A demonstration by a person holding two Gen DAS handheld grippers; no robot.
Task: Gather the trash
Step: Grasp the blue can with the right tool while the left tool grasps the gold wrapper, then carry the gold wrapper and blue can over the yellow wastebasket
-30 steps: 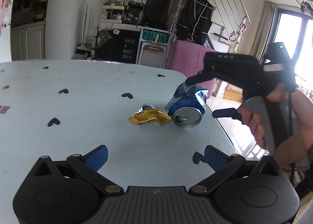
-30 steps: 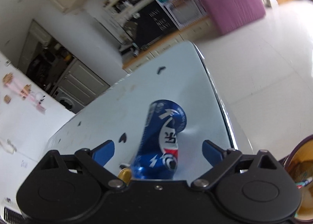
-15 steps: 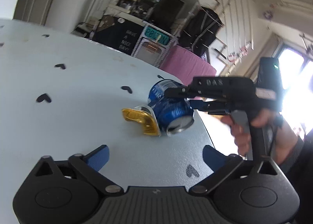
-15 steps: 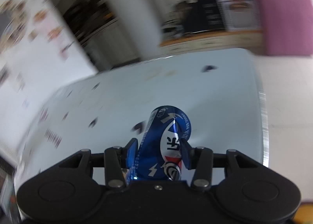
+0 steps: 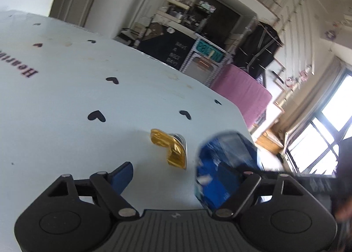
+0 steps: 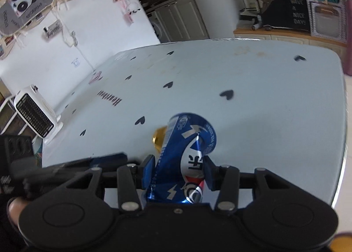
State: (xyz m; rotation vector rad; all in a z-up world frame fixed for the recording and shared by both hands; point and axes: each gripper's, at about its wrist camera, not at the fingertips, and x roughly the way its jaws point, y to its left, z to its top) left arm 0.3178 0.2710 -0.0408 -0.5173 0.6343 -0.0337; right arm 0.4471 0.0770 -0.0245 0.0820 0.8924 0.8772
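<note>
Here our right gripper (image 6: 178, 171) is clamped on the crushed blue can (image 6: 187, 153), its two blue pads pressed into the dented sides near the can's lower end. The can juts forward from the jaws, and whether it is clear of the pale blue table (image 6: 275, 98) we cannot tell from this view. In the left wrist view the same blue can (image 5: 224, 164) appears blurred, just in front of our left gripper's right finger and covering its tip.

Our left gripper (image 5: 176, 177) stands wide open with nothing between its fingers, hovering low over the table (image 5: 66, 109). Just ahead of it, between the fingers' line and the can, lies the flattened gold can (image 5: 170, 148), resting on the table surface beside the blue one. From the right wrist only a small gold patch (image 6: 159, 137) peeks out behind the blue can's left edge.

Farther out, black heart marks dot the table, and a white heater (image 6: 36, 114) sits at its far left edge.
</note>
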